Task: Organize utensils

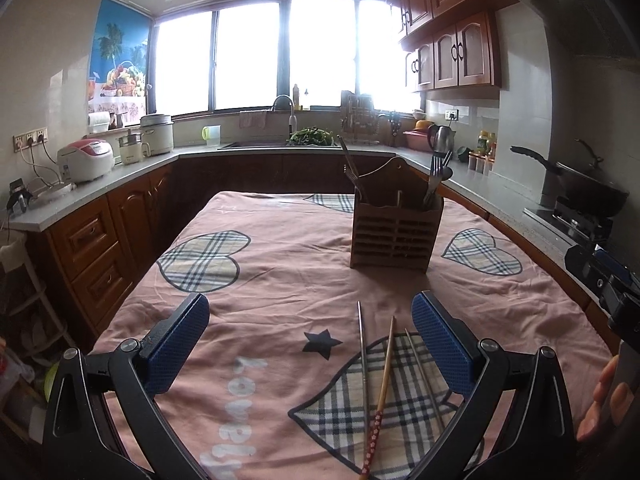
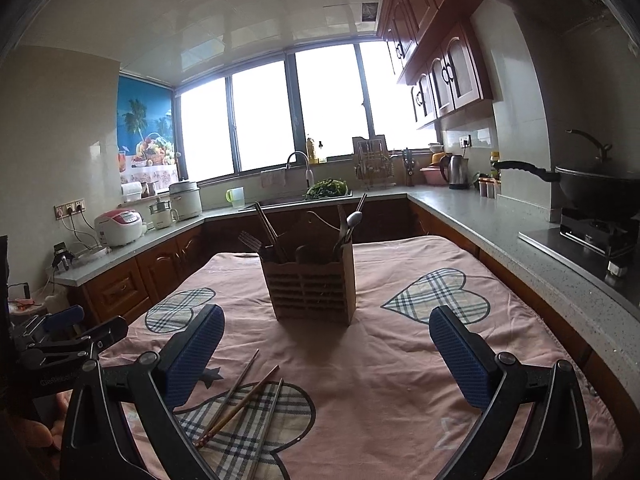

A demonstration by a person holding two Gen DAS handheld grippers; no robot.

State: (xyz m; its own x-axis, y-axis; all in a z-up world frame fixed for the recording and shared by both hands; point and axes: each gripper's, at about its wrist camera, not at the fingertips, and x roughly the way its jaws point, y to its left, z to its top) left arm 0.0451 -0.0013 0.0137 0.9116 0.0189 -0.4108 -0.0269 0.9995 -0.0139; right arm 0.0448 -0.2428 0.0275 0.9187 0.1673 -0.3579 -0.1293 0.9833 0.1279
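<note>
The left tongs hover low over the surface, spread wide with nothing between their blue pads. The surface is covered by a pink cloth printed with plaid hearts and a dark star.

Between those pads, toward the right one, three loose chopsticks lie on a plaid heart. The left one is a metal chopstick. Next comes a wooden chopstick with a red patterned end, leaning across toward the first. A second metal chopstick lies just beside the right pad.

Farther back, right of centre, a slatted wooden utensil holder stands upright on the cloth, well apart from the loose chopsticks. Forks and chopsticks stick up from its left side. More forks and a spoon rise from its right side.

The right tongs hang over the cloth to the right of the loose chopsticks. They too are spread wide and hold nothing. In the right wrist view the three chopsticks lie just beside the left pad, and the holder stands ahead between the two pads.
</note>
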